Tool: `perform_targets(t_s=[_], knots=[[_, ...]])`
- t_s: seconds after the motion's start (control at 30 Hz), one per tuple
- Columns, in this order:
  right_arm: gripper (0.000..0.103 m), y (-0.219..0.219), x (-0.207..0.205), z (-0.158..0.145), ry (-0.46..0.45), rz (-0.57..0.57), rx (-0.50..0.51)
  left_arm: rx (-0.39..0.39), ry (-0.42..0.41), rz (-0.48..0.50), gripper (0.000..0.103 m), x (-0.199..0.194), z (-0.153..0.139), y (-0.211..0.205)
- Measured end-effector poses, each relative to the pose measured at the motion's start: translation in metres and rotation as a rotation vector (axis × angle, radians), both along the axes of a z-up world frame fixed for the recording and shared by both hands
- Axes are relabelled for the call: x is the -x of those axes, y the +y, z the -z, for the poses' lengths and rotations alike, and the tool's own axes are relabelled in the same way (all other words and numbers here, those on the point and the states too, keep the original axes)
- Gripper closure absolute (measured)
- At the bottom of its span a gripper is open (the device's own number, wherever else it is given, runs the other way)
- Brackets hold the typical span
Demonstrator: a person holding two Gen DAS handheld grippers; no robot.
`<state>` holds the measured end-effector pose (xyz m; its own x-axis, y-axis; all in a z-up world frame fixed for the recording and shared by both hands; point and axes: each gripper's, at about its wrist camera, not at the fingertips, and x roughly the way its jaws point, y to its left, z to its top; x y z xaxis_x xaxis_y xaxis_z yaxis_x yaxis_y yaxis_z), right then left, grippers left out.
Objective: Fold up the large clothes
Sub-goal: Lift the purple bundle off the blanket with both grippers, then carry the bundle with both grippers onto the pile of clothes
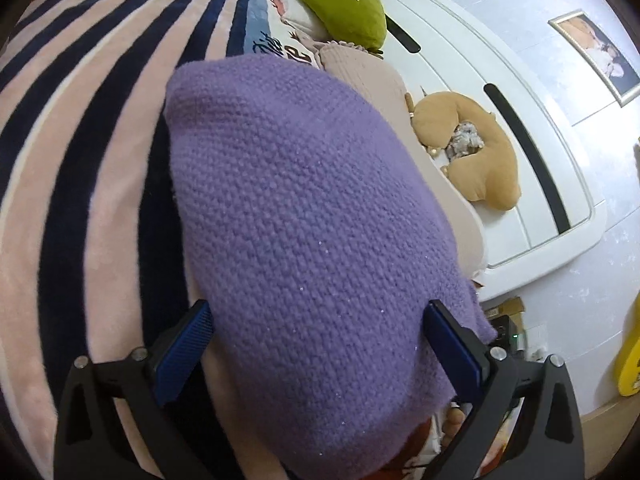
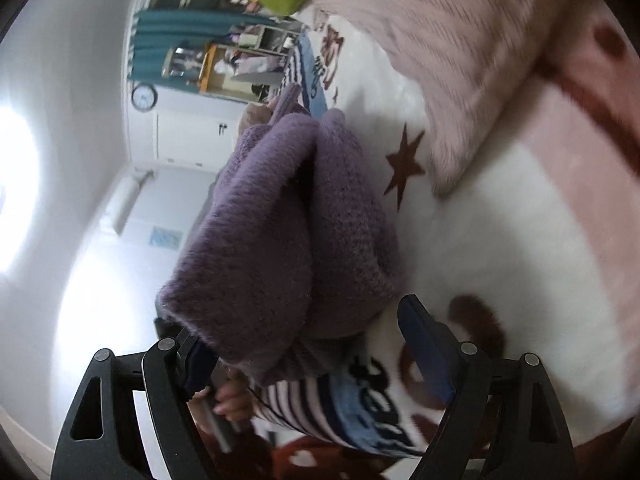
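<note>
A: What do we have between the fingers of the left hand-held gripper (image 1: 320,344)?

B: The purple knitted sweater (image 1: 304,216). It fills the gap between our two blue pads (image 1: 182,356) and stretches forward from them as a broad folded slab over the striped blanket (image 1: 80,128) on the bed. The jaws stand wide apart, one pad at each edge of the knit; we cannot tell whether they press it.

A: And ahead of that gripper?

B: Beyond the sweater's far end lie a pink pillow (image 1: 360,64) and a green cushion (image 1: 346,12); to the right of it, a tan cushion (image 1: 476,152) leans on the white headboard (image 1: 460,60).

A: What about the right hand-held gripper (image 2: 308,356)?

B: Its jaws are wide apart too. The sweater (image 2: 288,240) bunches in thick folds just ahead of them and hangs over the left pad (image 2: 198,364); the right pad stands clear of it, over the white printed blanket (image 2: 500,260).

A: So does it grip the knit?

B: We cannot tell; that view is blurred.
</note>
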<state>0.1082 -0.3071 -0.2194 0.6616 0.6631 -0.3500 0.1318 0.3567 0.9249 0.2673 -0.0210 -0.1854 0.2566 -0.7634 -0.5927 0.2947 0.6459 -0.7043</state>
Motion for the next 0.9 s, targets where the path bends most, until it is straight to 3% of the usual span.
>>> perform_targets(t_s=[0.1, 0.2, 0.33, 0.5, 0.57, 0.67, 0.73, 0.9], knots=[[0.018, 0.010, -0.011, -0.001, 0.008, 0.001, 0.012, 0.000, -0.013, 0.009, 0.023, 0.001, 0.000, 0.001], [0.016, 0.017, -0.022, 0.004, 0.025, 0.009, -0.012, 0.010, -0.014, 0.012, 0.031, 0.001, -0.001, 0.005], [0.013, 0.024, -0.033, 0.005, 0.040, 0.018, 0.011, 0.023, -0.016, 0.013, 0.031, 0.001, 0.000, 0.006], [0.008, 0.029, -0.049, 0.004, 0.030, 0.005, 0.038, 0.085, 0.053, 0.021, 0.012, -0.009, 0.015, 0.009], [0.019, 0.029, -0.051, 0.001, 0.007, 0.013, 0.057, 0.088, 0.059, 0.022, 0.012, -0.010, 0.017, 0.006], [0.042, 0.021, -0.046, 0.003, -0.028, 0.024, 0.056, 0.059, 0.006, 0.031, 0.027, -0.005, 0.009, 0.000], [0.051, 0.019, -0.045, 0.001, -0.056, 0.025, 0.066, 0.042, -0.031, 0.032, 0.035, 0.000, 0.000, -0.002], [0.058, 0.020, -0.041, -0.020, -0.155, 0.011, 0.113, 0.039, -0.119, 0.019, 0.039, 0.010, -0.027, 0.003]])
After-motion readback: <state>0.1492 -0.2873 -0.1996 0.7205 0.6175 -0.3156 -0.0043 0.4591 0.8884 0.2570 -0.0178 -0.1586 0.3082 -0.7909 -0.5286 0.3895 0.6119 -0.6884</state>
